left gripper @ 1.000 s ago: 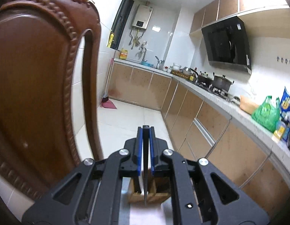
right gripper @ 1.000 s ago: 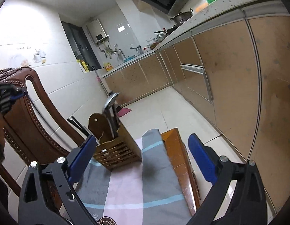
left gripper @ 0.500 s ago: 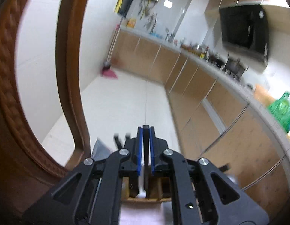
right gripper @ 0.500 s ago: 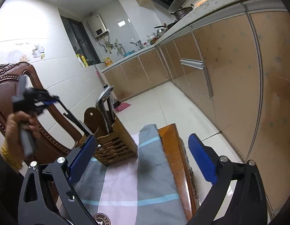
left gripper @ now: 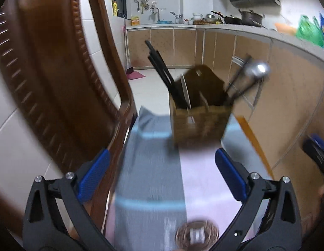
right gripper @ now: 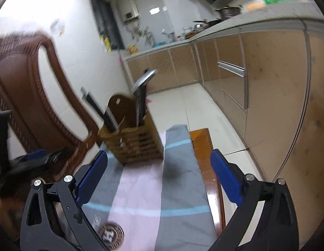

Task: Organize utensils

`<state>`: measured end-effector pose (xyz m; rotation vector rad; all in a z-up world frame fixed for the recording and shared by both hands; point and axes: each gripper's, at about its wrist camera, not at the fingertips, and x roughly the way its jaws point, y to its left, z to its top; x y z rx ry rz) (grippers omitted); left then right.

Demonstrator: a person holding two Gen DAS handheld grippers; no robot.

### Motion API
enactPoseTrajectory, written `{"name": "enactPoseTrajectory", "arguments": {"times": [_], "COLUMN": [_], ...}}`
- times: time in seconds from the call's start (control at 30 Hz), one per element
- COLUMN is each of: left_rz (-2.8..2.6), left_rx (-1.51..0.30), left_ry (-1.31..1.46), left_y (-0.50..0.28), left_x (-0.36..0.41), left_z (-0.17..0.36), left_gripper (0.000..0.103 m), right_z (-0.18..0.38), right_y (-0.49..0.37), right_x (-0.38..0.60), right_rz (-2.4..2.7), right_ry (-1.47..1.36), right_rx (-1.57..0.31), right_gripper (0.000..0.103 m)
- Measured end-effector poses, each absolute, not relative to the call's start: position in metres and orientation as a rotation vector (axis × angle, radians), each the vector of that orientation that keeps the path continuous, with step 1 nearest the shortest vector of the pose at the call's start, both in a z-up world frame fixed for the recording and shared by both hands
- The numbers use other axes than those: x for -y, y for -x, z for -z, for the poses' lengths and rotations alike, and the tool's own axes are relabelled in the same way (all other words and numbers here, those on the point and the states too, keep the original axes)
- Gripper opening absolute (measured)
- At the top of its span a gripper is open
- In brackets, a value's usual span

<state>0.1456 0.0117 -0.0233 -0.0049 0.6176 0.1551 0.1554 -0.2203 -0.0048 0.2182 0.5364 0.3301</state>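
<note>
A wooden utensil holder [left gripper: 198,123] stands at the far end of a grey and pink cloth [left gripper: 153,179]. It holds black chopsticks [left gripper: 164,77] on its left side and a metal spoon [left gripper: 257,70] with dark handles on its right. My left gripper [left gripper: 162,175] is open and empty, short of the holder. In the right wrist view the holder [right gripper: 132,141] stands ahead and to the left, with a metal ladle [right gripper: 144,81] in it. My right gripper [right gripper: 158,174] is open and empty over the cloth [right gripper: 178,175]. The left gripper [right gripper: 36,156] shows at that view's left edge.
A carved wooden chair back [left gripper: 57,79] rises close on the left. The wooden table edge [right gripper: 205,152] runs along the cloth's right side. Kitchen cabinets [right gripper: 266,96] and a counter line the right. A round logo patch [right gripper: 110,235] lies on the cloth near me.
My left gripper was shut on a thin utensil above the holder. It has opened, let the utensil go and pulled back and down. The right gripper stayed open and shifted slightly.
</note>
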Motion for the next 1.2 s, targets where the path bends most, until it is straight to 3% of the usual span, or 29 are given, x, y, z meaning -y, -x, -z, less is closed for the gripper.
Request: {"name": "enactPoseTrajectory", "arguments": {"times": [0.3, 0.57, 1.2], "left_rz": [-0.201, -0.201, -0.159], "left_rx": [-0.621, -0.679, -0.681], "left_ry": [0.066, 0.101, 0.109], "left_y": [-0.073, -0.078, -0.075], "left_x": [-0.006, -0.016, -0.015], "left_z": [0.05, 0.057, 0.057], "left_gripper": [0.099, 0.099, 0.099], "right_z": [-0.005, 0.014, 0.024], "right_y": [-0.109, -0.073, -0.084], "right_x": [0.179, 0.189, 0.181], "right_rz": [-0.379, -0.335, -0.303], "right_ry": [-0.041, -0.085, -0.055], "right_rx": [-0.534, -0.603, -0.604], "right_gripper": [0.1, 0.1, 0.1]}}
